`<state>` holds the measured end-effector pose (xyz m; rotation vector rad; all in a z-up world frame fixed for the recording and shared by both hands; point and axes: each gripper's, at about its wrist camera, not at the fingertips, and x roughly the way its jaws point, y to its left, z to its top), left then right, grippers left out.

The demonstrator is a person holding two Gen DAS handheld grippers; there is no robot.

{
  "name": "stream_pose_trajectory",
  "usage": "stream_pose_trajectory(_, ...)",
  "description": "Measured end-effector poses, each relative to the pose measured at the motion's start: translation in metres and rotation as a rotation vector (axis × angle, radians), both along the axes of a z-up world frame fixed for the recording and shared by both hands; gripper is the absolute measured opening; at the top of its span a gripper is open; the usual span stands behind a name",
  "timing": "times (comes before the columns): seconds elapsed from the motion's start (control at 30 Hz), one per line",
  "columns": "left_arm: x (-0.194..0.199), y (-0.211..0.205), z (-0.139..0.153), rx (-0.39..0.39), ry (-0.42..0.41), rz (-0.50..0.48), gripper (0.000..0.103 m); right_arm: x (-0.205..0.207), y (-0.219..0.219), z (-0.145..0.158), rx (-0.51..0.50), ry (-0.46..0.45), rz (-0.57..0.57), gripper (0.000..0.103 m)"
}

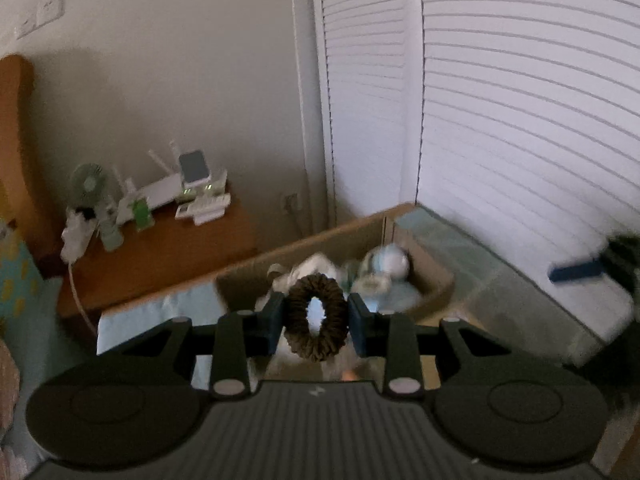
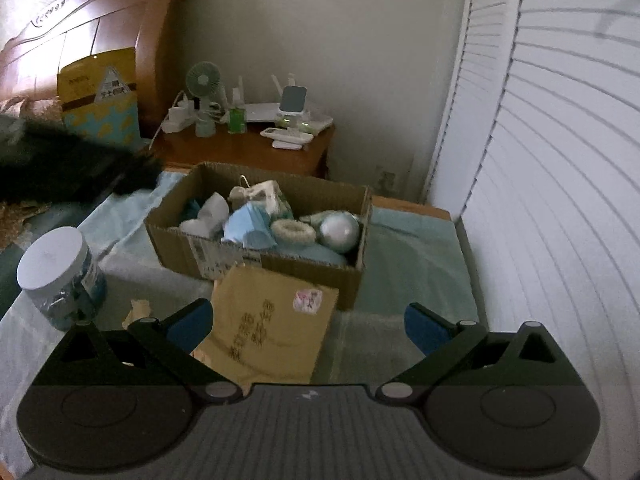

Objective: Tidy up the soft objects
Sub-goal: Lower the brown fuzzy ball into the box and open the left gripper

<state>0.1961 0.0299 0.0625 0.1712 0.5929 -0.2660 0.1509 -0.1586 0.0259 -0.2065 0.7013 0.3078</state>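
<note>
My left gripper is shut on a dark brown scrunchie and holds it above the near side of a cardboard box. The box stands on a bed and holds several soft things: a blue face mask, a white ring-shaped scrunchie, a silvery ball and white plush pieces. My right gripper is open and empty, in front of the box, above a yellow envelope.
A white-lidded jar stands left of the box. A wooden nightstand with a small fan, router and chargers is behind. A wooden headboard is far left. White louvered doors line the right side.
</note>
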Motion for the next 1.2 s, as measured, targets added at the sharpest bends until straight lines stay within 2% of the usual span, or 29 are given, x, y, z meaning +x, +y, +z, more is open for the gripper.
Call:
stream_pose_trajectory(0.17,0.033,-0.023,0.003,0.017,0.007,-0.032,0.032,-0.009,-0.008,-0.001,0.020,0.012,-0.024,0.103)
stream_pose_trajectory(0.3,0.060,-0.041,0.000,0.016,0.043,-0.058,0.032,-0.013,-0.014,-0.004,0.027,0.018,-0.036,0.103)
stream_pose_trajectory(0.47,0.093,-0.063,-0.013,0.028,0.096,-0.073,0.032,-0.015,-0.022,-0.006,0.039,0.024,-0.056,0.103)
stream_pose_trajectory(0.6,0.107,-0.074,-0.023,0.028,0.096,-0.073,0.037,-0.016,-0.028,-0.005,0.051,0.023,-0.071,0.103)
stream_pose_trajectory(0.63,0.109,-0.076,-0.023,0.026,0.092,-0.071,0.040,-0.016,-0.029,-0.005,0.053,0.023,-0.074,0.103)
stream_pose_trajectory(0.67,0.111,-0.077,-0.025,0.027,0.090,-0.065,0.050,-0.016,-0.030,-0.005,0.054,0.021,-0.074,0.103)
stream_pose_trajectory(0.7,0.112,-0.079,-0.025,0.030,0.088,-0.058,0.065,-0.015,-0.031,-0.005,0.056,0.020,-0.076,0.103)
stream_pose_trajectory(0.77,0.110,-0.079,-0.026,0.041,0.071,-0.037,0.081,-0.016,-0.033,-0.004,0.058,0.019,-0.078,0.103)
stream_pose_trajectory(0.8,0.108,-0.079,-0.024,0.044,0.061,-0.035,0.085,-0.016,-0.033,-0.004,0.059,0.016,-0.078,0.103)
stream_pose_trajectory(0.97,0.092,-0.070,-0.017,0.050,0.049,-0.031,0.086,-0.020,-0.032,0.000,0.068,0.003,-0.068,0.103)
stream_pose_trajectory(1.2,0.050,-0.051,-0.007,0.051,0.025,-0.020,0.097,-0.031,-0.026,0.007,0.077,-0.016,-0.050,0.103)
